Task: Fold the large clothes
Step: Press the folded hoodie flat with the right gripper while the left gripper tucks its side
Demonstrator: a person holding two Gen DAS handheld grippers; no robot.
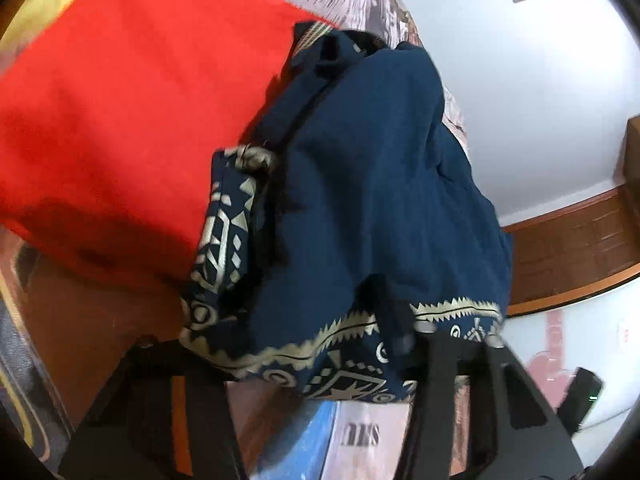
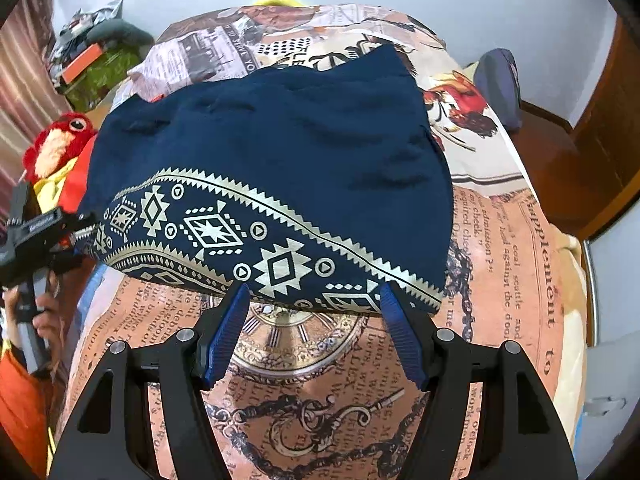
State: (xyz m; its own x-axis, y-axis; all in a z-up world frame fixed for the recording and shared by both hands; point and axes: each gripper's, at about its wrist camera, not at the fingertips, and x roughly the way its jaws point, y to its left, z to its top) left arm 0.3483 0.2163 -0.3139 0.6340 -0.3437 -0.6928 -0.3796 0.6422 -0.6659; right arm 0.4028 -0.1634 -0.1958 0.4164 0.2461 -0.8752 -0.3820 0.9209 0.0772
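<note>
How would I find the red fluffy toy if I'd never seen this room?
Start at the bed with the newspaper-print sheet. Go to the left edge of the navy cloth with the cream pattern lying on it. The red plush toy sits there: the only fuzzy thing, with a round eye and a pale face.

A bed [image 2: 500, 240] carries everything, covered by a sheet printed with old newspaper text, a pocket watch and chains. A navy blue garment [image 2: 280, 152] with a cream geometric border lies directly on it, spread across the middle, its patterned hem nearest the camera. Left of the garment, at the bed's edge, lies red cloth [image 1: 132, 112], touching the navy fabric. Beyond the garment, at the bed's far right corner, rests a dark blue cushion [image 2: 498, 84].
</note>
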